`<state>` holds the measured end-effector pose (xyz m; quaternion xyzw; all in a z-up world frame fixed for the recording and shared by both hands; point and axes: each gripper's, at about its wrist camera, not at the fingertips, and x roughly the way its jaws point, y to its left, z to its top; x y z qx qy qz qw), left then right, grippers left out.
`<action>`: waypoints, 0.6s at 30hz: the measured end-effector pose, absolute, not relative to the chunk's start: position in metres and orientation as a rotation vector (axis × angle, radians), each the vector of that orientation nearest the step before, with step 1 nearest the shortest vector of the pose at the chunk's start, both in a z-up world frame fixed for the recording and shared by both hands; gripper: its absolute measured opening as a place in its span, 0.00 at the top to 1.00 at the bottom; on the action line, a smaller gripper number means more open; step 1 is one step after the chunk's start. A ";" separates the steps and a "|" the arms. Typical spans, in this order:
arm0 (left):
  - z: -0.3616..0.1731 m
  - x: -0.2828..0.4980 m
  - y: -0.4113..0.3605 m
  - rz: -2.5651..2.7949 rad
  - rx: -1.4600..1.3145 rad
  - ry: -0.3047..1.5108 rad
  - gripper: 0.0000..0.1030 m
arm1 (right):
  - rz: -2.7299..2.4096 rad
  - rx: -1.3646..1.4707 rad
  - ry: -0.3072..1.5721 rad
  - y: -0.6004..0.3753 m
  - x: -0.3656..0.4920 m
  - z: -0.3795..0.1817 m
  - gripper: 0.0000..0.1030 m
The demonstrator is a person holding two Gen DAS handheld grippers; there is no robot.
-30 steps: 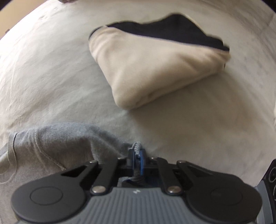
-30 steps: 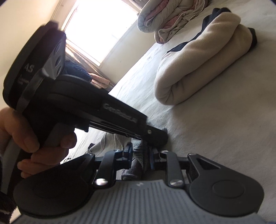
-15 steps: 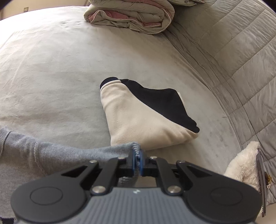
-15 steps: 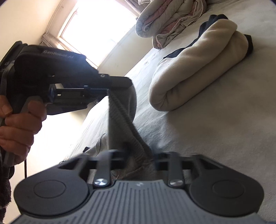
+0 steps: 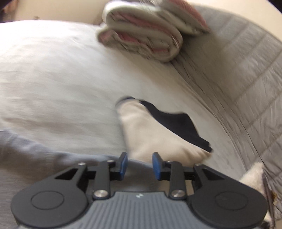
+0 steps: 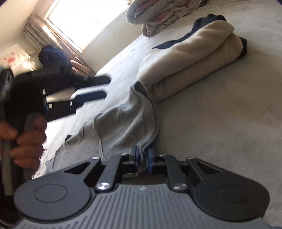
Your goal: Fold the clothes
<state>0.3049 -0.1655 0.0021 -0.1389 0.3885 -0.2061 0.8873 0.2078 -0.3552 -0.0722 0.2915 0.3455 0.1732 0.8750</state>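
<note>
A grey sweatshirt [image 6: 121, 123] lies on the pale bed; it also shows in the left wrist view [image 5: 40, 158], low at the left. My left gripper [image 5: 140, 164] is open and empty just above it; in the right wrist view the left gripper [image 6: 91, 88] hovers left of the garment with its fingers apart. My right gripper [image 6: 143, 158] is shut on the sweatshirt's ribbed hem, close to the bed. A folded cream and navy garment [image 5: 158, 133] lies beyond; it also shows in the right wrist view [image 6: 193, 59].
A folded pink and grey quilt [image 5: 149, 35] sits at the far end of the bed, also in the right wrist view [image 6: 158, 15]. A grey quilted headboard [image 5: 246, 79] runs along the right. A fluffy white item [image 5: 253, 176] lies at the right edge. A bright window [image 6: 84, 21] is far left.
My left gripper has let go of the grey sweatshirt and opened, and the cloth has dropped onto the bed. My right gripper still holds the hem.
</note>
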 end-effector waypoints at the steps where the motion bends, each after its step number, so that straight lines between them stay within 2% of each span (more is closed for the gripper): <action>1: -0.003 0.303 -0.154 -0.396 -0.284 0.790 0.68 | 0.358 0.608 0.706 -0.355 0.207 -0.072 0.83; 10: -0.030 0.307 -0.089 -0.241 -0.160 0.755 0.75 | 0.246 0.536 0.583 -0.359 0.204 -0.068 0.81; 14: -0.048 0.315 -0.099 -0.302 -0.101 0.806 0.79 | 0.243 0.523 0.555 -0.357 0.207 -0.067 0.81; 18: -0.057 0.320 -0.127 -0.277 0.040 0.731 0.80 | 0.253 0.516 0.565 -0.354 0.210 -0.069 0.81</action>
